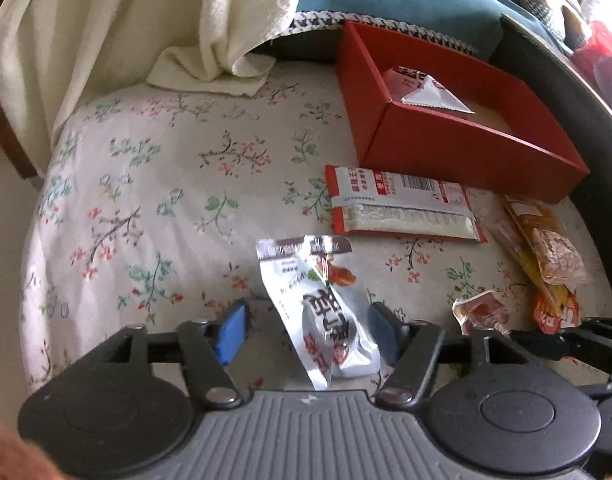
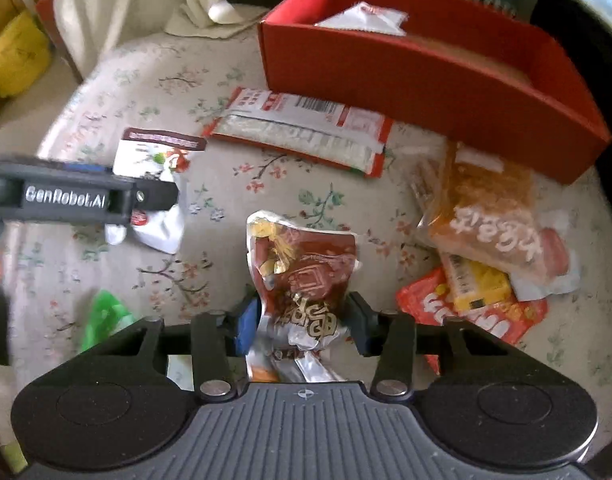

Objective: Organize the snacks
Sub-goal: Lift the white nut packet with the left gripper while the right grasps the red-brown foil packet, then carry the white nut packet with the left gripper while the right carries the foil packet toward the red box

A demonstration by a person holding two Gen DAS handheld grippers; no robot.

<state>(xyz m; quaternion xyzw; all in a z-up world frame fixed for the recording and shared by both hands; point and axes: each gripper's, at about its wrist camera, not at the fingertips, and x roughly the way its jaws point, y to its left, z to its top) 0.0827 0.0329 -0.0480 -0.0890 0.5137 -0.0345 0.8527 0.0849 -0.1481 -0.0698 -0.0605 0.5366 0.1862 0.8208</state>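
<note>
Through the left wrist camera, the left gripper (image 1: 306, 322) hangs over the floral cushion (image 1: 154, 184) with a white snack packet (image 1: 326, 316) between its fingers; the blue pads stand clear of the packet on both sides, so I'd call it released, the packet loose. Beyond lies the red box (image 1: 458, 128), holding only a white triangular sachet (image 1: 436, 94). A long red-and-white wafer pack (image 1: 402, 206) rests just in front of the box, and orange packets (image 1: 546, 248) sit to the right.

Through the right wrist camera, the right gripper (image 2: 302, 322) is clenched on a dark red pouch (image 2: 306, 276), its foil pinched at the pads. A red bag (image 2: 466, 312) and a green wrapper (image 2: 102, 316) lie about. Most snacks are still outside the box, so I judge the job barely begun
</note>
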